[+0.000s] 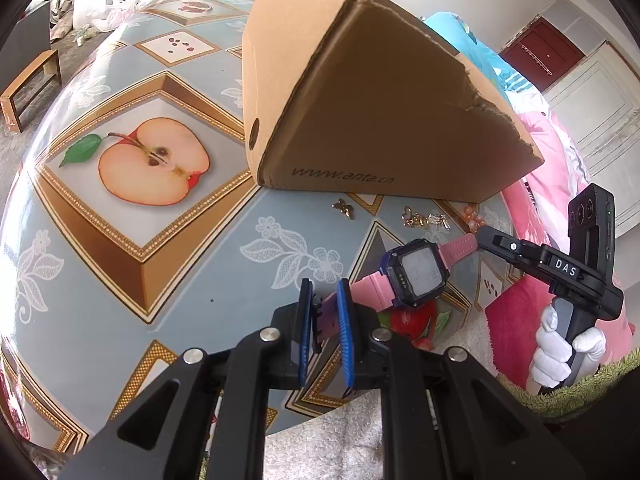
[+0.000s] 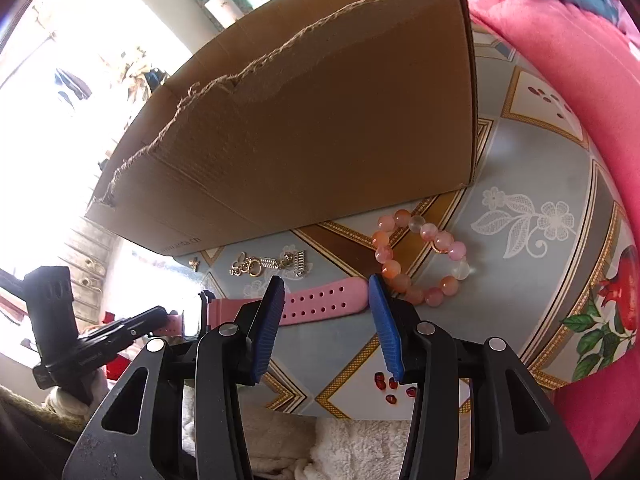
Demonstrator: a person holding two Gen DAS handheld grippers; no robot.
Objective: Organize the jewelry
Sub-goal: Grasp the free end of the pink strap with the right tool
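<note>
round table under a glossy grey-blue cloth (image 1: 192,248) printed with gold-framed fruit panels and white lace flowers. torn brown cardboard box (image 1: 360,92) standing on it toward the far side, ragged upper edge, printed web address along the bottom of the near wall.

pink-strapped digital watch with a dark purple square case (image 1: 416,276) held up off the cloth, between the two tools. left gripper (image 1: 326,320), black frame with blue ribbed pads, narrow and clamped on the buckle end of the strap; purple strap piece visible between the pads. watch face tilted up, grey screen, digits too blurred to read.

right gripper (image 2: 326,304) standing about half wide, blue pads either side of the free perforated strap end without pressing on it; clear gaps on both sides of the strap in the right wrist view. from the left wrist view, only its black tip near the strap end, contact not clear. white-gloved hand (image 1: 560,348) on its handle.

on the cloth in front of the box: small gold butterfly-shaped charm (image 1: 345,208), cluster of gold and silver trinkets (image 2: 272,266), peach-and-pink bead bracelet (image 2: 424,258) lying in a loose ring just beside the right pad in the right wrist view. bracelet close to the box's near wall, not touching as far as can be told.

pink fabric (image 2: 580,92) bunched past the table's right rim. white fluffy cloth (image 2: 344,440) below the near rim. low wooden bench (image 1: 30,88) on the floor at far left.
</note>
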